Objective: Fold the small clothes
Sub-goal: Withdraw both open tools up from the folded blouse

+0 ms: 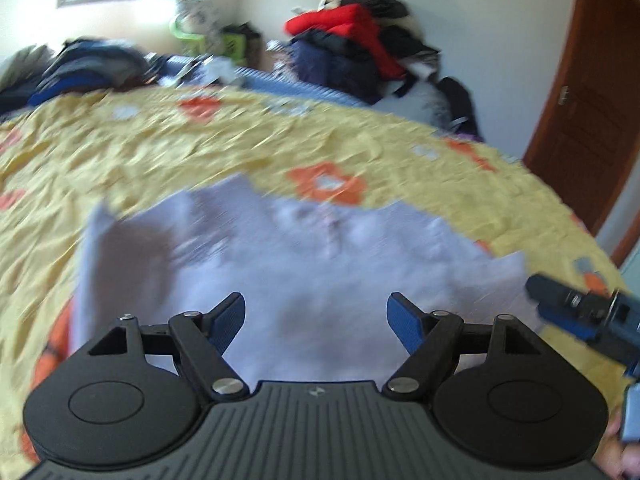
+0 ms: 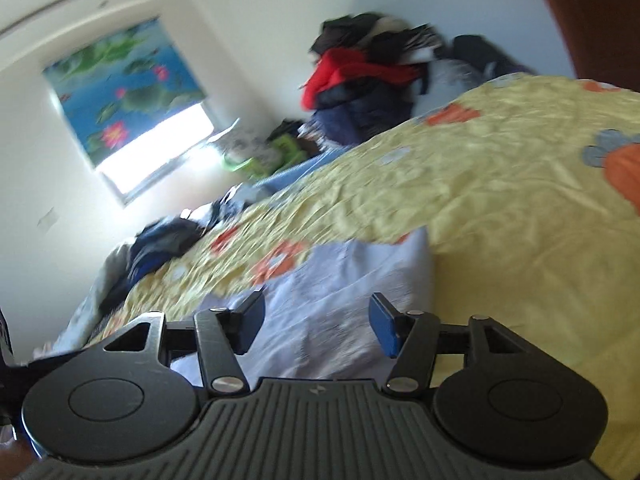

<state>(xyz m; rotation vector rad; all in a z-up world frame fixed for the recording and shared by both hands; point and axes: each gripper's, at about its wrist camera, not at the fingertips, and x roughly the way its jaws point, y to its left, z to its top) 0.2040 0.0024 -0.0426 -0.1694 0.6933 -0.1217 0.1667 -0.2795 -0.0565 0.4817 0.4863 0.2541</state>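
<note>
Laundry-wise, it's one pale lavender-white small cotton garment (image 1: 304, 256) lying spread out on the yellow quilted bedspread with orange flower prints (image 1: 168, 148). Both shots are pretty motion-blurred, so I can't tell what kind of garment it is. It looks thin and soft, lightly wrinkled, with a jagged far edge and a corner sticking up ahead of the left finger in the left wrist view. There's a faint darker mark near its middle, too smeared to read.

The left gripper (image 1: 316, 316) has its blue-padded fingers (image 1: 228, 320) spread wide apart with nothing between them; the cloth fills the whole gap and runs out past both fingertips, further ahead too. Off beyond the right finger, the right gripper (image 1: 576, 308) pokes in at the cloth's right edge.

From the right wrist view, the right gripper (image 2: 318, 322) is also wide apart and empty, and the garment (image 2: 340, 280) sits between and ahead of the fingers, with its corner ending just ahead of the right fingertip. Bare bedspread (image 2: 500, 208) takes over past that finger.

Far ahead of the fingers, a messy pile of dark and red clothes (image 1: 352, 48) is heaped against the white wall.
</note>
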